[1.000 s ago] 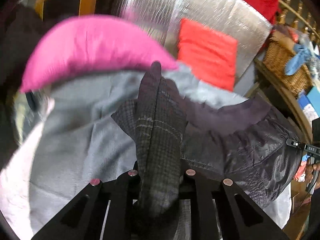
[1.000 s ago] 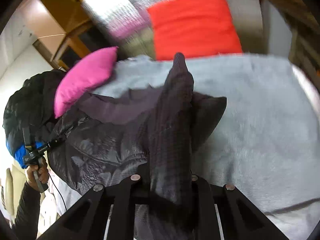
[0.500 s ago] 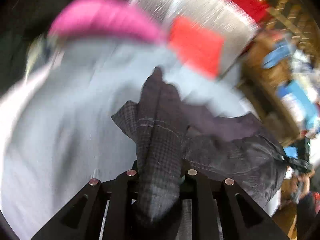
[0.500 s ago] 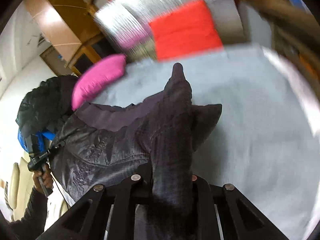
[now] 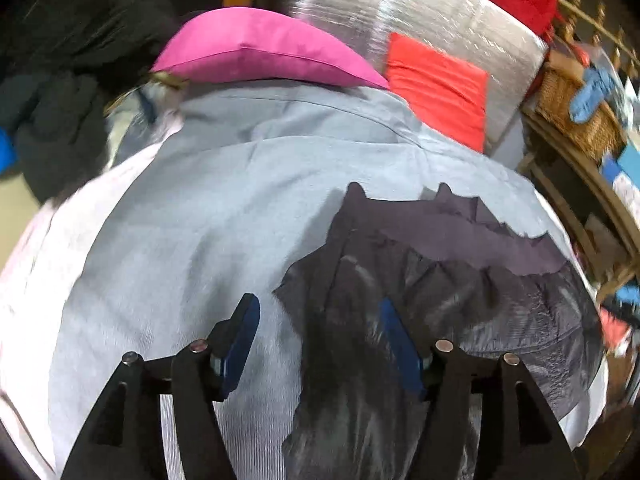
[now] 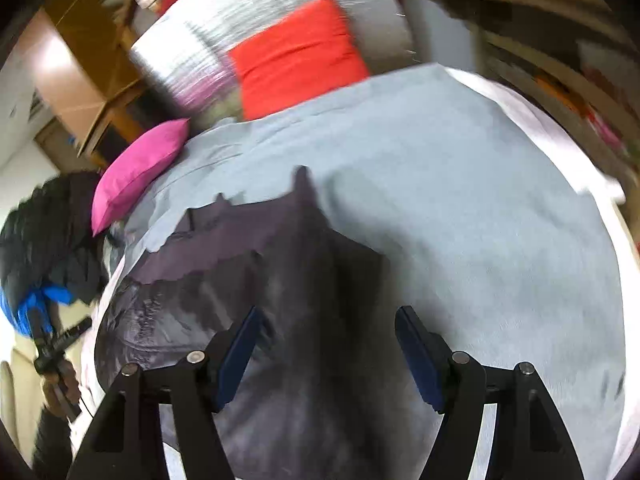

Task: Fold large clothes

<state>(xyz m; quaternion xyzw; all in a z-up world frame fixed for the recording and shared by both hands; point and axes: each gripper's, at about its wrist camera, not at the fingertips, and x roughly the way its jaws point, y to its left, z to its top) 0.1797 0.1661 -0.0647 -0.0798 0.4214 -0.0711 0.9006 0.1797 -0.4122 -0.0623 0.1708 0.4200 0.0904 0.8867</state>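
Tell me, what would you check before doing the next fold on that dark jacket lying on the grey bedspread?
1. Left gripper let go: ok, jaws have just been opening, pads off the cloth between them.
2. Right gripper let go: ok, likewise just been opening.
3. Dark jacket resting on the grey bedspread: ok.
4. Jacket lying flat: not ok, a ridge stands up by each gripper.
5. Pink pillow and red cushion apart from the jacket: ok.
6. Near hem: cannot tell, hidden below the frame.
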